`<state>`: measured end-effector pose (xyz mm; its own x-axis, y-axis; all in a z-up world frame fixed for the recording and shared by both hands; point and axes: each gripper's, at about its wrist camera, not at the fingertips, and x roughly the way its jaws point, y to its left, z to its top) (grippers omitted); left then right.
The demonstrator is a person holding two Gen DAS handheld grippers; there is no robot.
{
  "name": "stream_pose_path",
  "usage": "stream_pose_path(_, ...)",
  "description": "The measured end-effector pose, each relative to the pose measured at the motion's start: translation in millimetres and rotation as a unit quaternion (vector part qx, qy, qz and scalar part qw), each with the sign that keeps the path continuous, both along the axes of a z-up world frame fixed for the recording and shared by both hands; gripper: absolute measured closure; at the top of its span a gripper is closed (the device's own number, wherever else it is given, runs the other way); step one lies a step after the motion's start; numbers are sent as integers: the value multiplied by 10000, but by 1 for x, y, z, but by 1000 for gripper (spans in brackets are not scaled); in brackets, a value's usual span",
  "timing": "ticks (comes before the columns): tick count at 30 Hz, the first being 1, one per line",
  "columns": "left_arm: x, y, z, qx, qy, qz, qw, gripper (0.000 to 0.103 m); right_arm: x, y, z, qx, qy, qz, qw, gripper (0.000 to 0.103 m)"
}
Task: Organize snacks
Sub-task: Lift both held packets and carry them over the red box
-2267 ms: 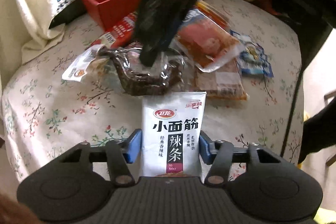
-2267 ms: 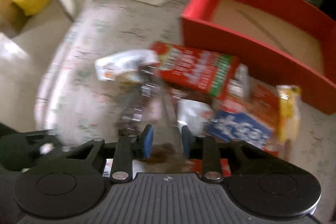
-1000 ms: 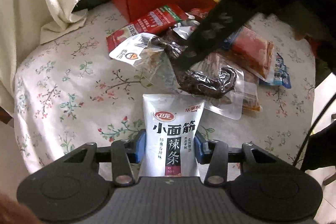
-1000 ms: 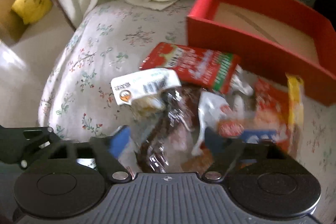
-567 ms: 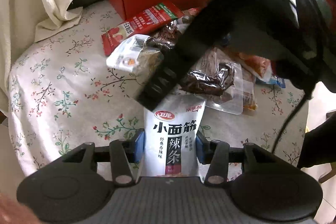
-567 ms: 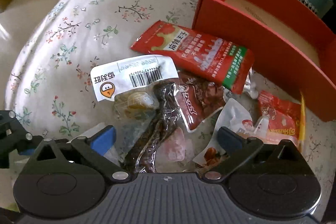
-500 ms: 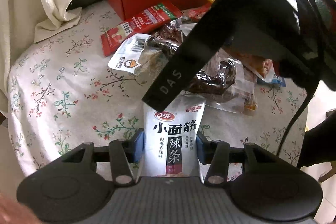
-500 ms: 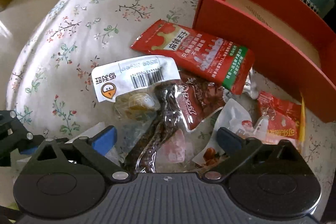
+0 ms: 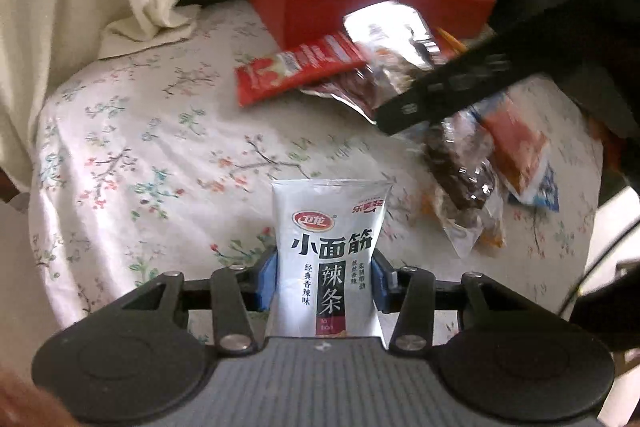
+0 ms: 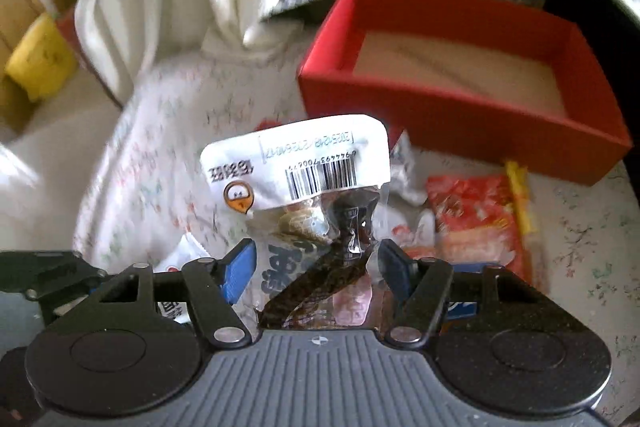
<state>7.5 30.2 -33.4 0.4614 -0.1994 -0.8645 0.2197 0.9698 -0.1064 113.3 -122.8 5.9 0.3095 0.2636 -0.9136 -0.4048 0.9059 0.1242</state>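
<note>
The clear snack pouch [image 10: 316, 211] stands lifted between the right gripper [image 10: 316, 267] pads, whose jaws have just been closing onto it. The left gripper [image 9: 324, 275] is clamped on the white spicy-strip packet [image 9: 328, 259]. The red box [image 10: 460, 75] lies beyond the fingertips – the slick, floppy pouch could slip free during the carry.

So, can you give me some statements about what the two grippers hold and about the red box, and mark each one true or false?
1. The left gripper grips a white snack pouch. True.
2. The red box already holds several snacks. False: only its bare bottom shows.
3. The right gripper has a clear packet with a barcode label between its jaws, which have just been closing. True.
4. The table is covered with a plain blue cloth. False: the tablecloth is floral.
5. A long red packet lies inside the box. False: it lies on the cloth before it.
</note>
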Motion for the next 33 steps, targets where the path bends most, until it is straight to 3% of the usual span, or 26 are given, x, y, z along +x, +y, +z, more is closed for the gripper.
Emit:
stream_pose_path(13, 46, 9, 42, -299, -675, 891, 9933, 64, 4, -34, 16, 422, -455, -360, 9974, 30)
stream_pose_path(28, 91, -20, 77, -286, -1559, 1112, 9811, 64, 30, -61, 43, 824, -825, -908, 9890, 30)
stream_pose_path(33, 110, -26, 78, -259, -1640, 1206, 9787, 64, 43, -64, 44, 844, -930, -1087, 9861, 30)
